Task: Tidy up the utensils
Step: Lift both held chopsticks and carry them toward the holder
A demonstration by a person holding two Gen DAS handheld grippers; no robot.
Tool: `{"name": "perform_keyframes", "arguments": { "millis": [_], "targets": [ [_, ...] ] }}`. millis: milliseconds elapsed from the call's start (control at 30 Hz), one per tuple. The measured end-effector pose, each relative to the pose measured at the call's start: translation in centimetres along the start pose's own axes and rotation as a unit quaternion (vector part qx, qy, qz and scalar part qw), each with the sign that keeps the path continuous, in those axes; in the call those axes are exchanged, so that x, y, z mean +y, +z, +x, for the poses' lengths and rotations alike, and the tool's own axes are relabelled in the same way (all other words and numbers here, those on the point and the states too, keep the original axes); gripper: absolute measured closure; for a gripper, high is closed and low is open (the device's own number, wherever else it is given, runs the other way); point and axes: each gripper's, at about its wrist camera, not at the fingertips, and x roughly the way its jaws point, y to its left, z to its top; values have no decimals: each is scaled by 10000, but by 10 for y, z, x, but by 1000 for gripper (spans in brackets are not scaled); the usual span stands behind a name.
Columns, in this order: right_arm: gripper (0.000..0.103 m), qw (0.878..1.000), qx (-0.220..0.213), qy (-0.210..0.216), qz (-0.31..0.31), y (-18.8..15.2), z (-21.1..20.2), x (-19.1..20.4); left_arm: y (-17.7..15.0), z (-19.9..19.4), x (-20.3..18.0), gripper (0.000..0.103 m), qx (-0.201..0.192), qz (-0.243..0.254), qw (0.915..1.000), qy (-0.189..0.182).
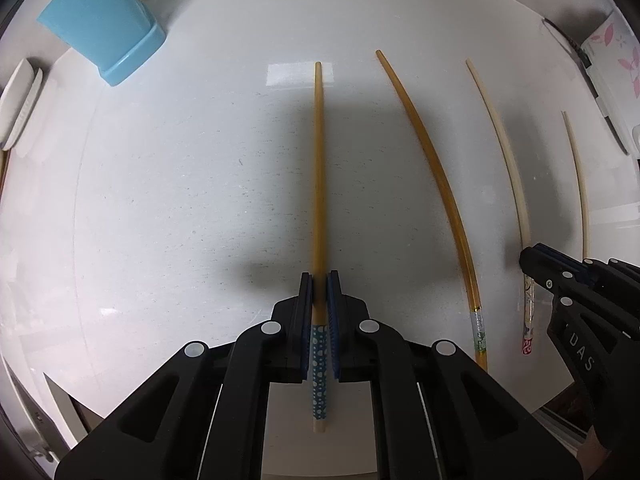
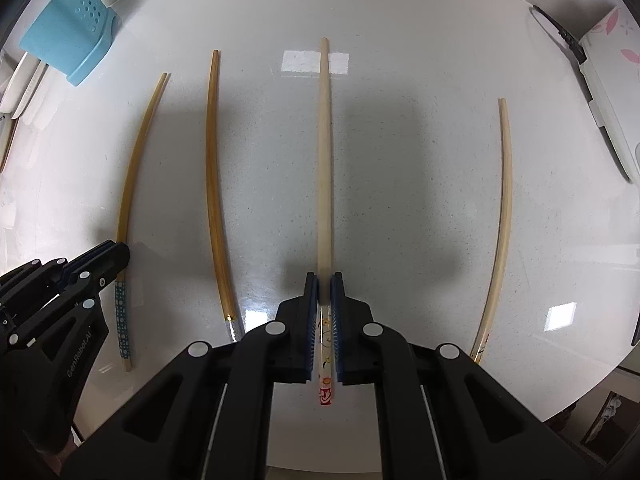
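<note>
A: Left wrist view: we pinch the amber chopstick with the blue dotted handle (image 1: 319, 184) in the left gripper (image 1: 319, 284), pads pressed on its shaft just above the dotted band. It runs straight ahead between the fingers (image 1: 307, 300) over the white round table (image 1: 160, 200), toward the blue utensil holder (image 1: 100, 20) at far left. Lifting it well, we judge, means keeping it level so the long tip doesn't swing.

B: Right wrist view: we clamp the pale chopstick with the red-marked end (image 2: 325, 160) in the right gripper (image 2: 325, 284), pads tight at its decorated handle. It lies centred between our fingers (image 2: 313, 300); another amber chopstick (image 2: 214, 184) and another pale chopstick (image 2: 505, 208) rest apart on either side.
</note>
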Motion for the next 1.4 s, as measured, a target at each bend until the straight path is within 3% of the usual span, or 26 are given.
{"name": "perform_keyframes", "arguments": {
  "millis": [267,667,700,900,1000,1400],
  "targets": [
    [97,9997,-165,176,34,-1,-12,-20,-1,-13,8,96,-202,22,9997,-105],
    [97,9975,-590,377,16,1,-40,-18,-4,-27,5,96,-495,-101,9986,-176],
    [97,9973,-622,380,7,4,-46,-14,-4,-24,23,96,-521,-97,9984,-179],
    [97,9949,-883,479,-84,-2,-66,-14,-5,-39,27,96,-796,-200,9964,-232],
    [97,9932,-1035,522,-132,-1,-74,-9,-2,-48,49,96,-964,-225,9948,-246],
    [97,9828,-1676,696,-350,26,-101,35,-4,-92,99,96,-1660,-481,9845,-304]
  ]
}}
